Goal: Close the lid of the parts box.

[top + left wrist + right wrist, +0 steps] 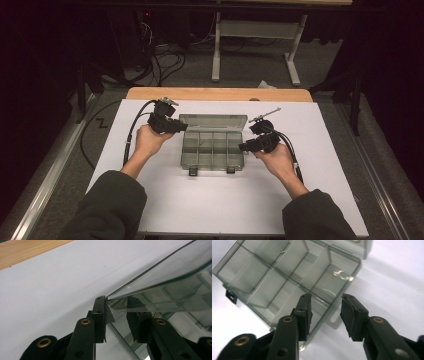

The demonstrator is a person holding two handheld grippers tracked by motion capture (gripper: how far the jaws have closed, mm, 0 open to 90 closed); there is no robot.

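We see one clear plastic box (212,145) lying open in the middle of the white counter (320,150), lid (215,121) tipped back, with two black latches (193,171) on its near edge. Our left gripper (117,315) straddles the lid's corner, jaws partly spread; one pad touches the edge (whether it truly pinches, we cannot tell). Our right gripper (325,312) hovers at the box's right side, jaws apart over the rim and the tab (333,320), gripping nothing.

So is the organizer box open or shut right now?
Open. The organizer box has its clear lid swung up at the back, and its bare compartments show from above; the left gripper is at the lid's corner.
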